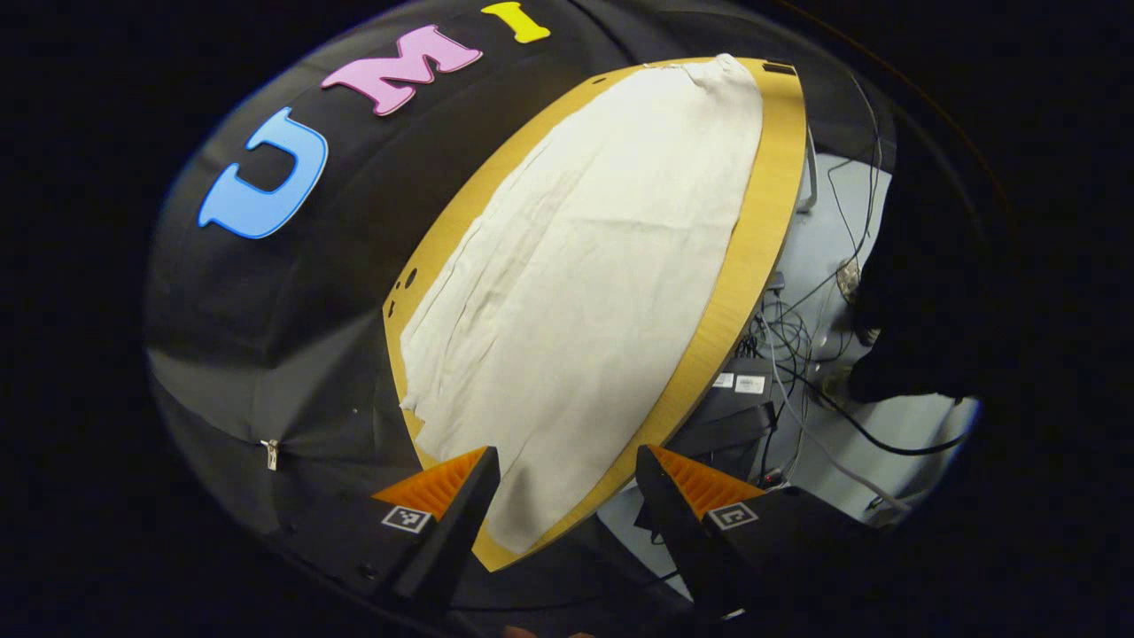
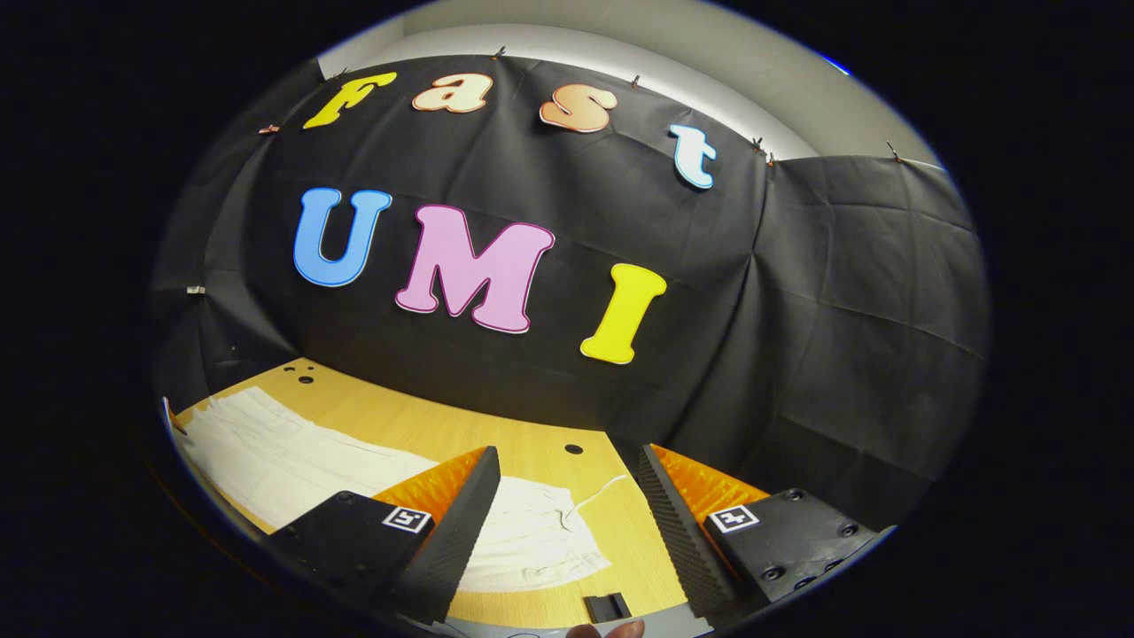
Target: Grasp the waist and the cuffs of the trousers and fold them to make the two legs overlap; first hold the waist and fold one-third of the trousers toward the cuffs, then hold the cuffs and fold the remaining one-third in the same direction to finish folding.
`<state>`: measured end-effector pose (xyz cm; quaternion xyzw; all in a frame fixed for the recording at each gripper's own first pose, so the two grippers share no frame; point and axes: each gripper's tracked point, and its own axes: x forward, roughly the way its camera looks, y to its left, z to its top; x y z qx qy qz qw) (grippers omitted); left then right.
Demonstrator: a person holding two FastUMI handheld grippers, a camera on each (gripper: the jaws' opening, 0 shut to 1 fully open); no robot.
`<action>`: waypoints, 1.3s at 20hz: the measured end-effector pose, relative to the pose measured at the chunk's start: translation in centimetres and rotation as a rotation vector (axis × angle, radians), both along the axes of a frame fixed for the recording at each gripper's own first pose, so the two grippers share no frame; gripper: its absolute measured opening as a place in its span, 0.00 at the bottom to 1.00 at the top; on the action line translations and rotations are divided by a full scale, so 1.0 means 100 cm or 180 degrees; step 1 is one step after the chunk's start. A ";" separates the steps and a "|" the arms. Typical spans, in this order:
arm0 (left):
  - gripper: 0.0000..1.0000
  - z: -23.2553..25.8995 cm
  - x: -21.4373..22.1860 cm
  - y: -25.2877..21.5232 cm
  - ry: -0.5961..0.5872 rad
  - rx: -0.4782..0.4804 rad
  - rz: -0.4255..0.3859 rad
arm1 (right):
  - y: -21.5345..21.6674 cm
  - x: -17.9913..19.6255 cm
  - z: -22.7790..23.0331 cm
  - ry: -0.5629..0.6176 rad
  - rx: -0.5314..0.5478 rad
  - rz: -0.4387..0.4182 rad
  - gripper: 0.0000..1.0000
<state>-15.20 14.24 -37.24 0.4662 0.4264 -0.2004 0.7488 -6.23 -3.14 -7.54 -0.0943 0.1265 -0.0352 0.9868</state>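
We see cream trousers (image 1: 585, 266) lying flat and lengthwise on the wooden tabletop (image 1: 769, 204), covering most of it. In the left gripper view the cloth runs from just ahead of the left tongs (image 1: 567, 483) away to the far end of the tabletop, where the fabric bunches a little. Light creases run along its length. We cannot tell from this view which end is the waist.

Left tongs are spread apart, nothing between them, held above the near end of the trousers, not touching the cloth. Beyond the tabletop's edge on the right we note a grey floor (image 1: 886, 221) with tangled cables (image 1: 797, 346) and some dark boxes (image 1: 735, 408).

In the right gripper view the trousers (image 2: 292, 461) lie along the tabletop (image 2: 496, 443) below the black booth wall (image 2: 797, 310). The end of the trousers nearest the right tongs (image 2: 567, 483) shows a thin drawstring (image 2: 594, 492) trailing onto the wood. Right tongs are wide apart too, empty, raised over that end, clear of the fabric. A small dark slot (image 2: 608, 607) sits in the tabletop's near edge, a round hole (image 2: 573, 449) farther in.
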 end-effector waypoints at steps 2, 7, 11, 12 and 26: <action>0.95 -0.003 -0.001 -0.004 0.0103 -0.0007 -0.0119 | -0.002 -0.002 -0.005 0.0045 -0.0047 -0.0014 0.97; 0.94 0.001 0.010 -0.009 0.0100 0.0229 -0.0466 | -0.003 -0.007 -0.015 0.0157 -0.0083 -0.0042 0.97; 0.92 -0.007 0.023 -0.009 0.0151 0.0615 -0.0854 | 0.000 -0.006 -0.020 0.0209 -0.0095 -0.0031 0.97; 0.89 -0.010 0.027 -0.008 0.0161 0.0669 -0.0929 | 0.001 -0.008 -0.023 0.0226 -0.0095 -0.0026 0.97; 0.25 -0.040 0.092 0.009 0.0682 0.0772 -0.0726 | -0.031 -0.008 -0.130 0.0997 -0.0912 0.0503 0.97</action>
